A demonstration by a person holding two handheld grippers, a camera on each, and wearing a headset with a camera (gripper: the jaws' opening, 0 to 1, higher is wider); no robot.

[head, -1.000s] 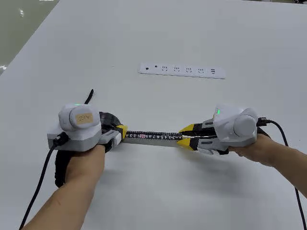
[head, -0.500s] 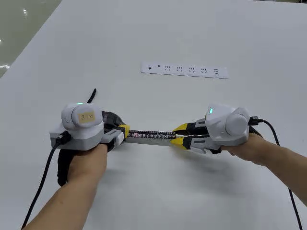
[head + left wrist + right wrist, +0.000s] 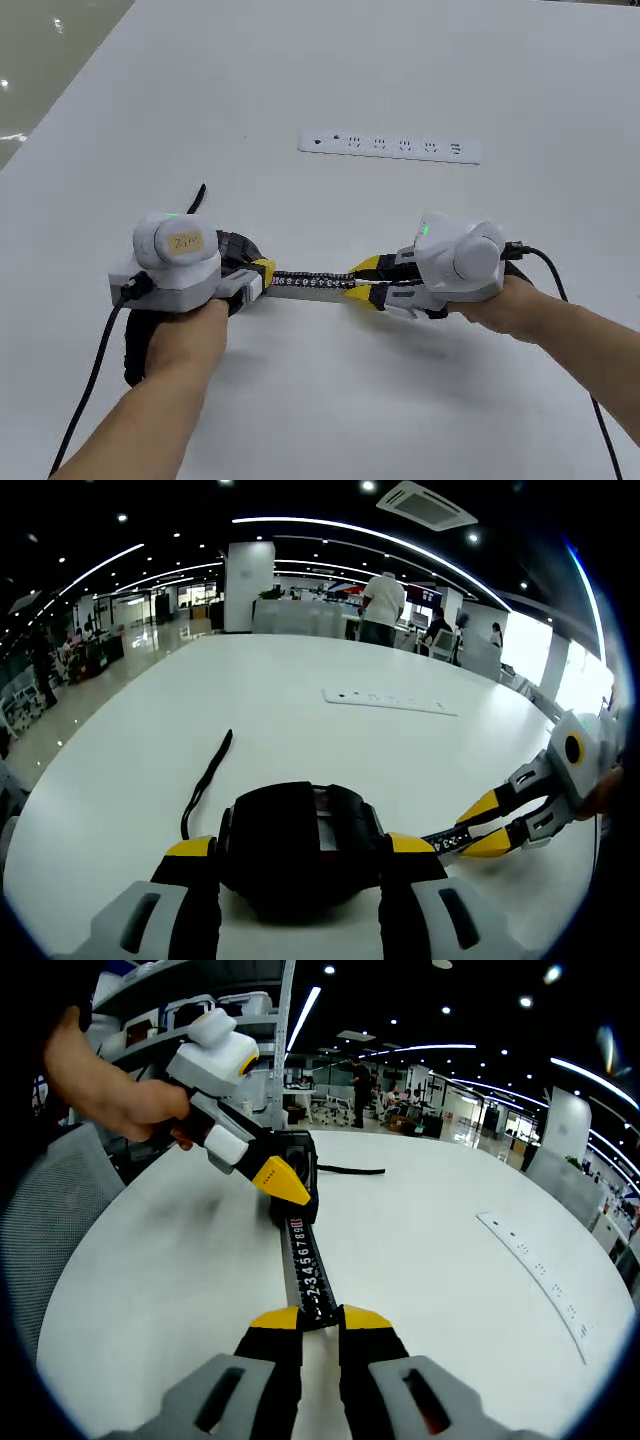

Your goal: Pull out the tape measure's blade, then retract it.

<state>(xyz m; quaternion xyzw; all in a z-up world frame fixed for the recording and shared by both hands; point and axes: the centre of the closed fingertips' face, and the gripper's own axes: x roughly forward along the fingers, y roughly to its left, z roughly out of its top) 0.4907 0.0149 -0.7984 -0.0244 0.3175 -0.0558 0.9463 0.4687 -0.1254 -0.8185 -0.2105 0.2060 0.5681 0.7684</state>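
Head view: flat numbered blade (image 3: 312,282) links rounded black case (image 3: 236,248), right gripper (image 3: 352,283).

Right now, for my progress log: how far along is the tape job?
Pull-out looks done: the blade spans from the tape measure case, clamped in the left gripper, to the right gripper, shut on its tip. In hand: the exposed stretch is shorter than a second ago, so retracting seems underway. Left: feeding the rest in.
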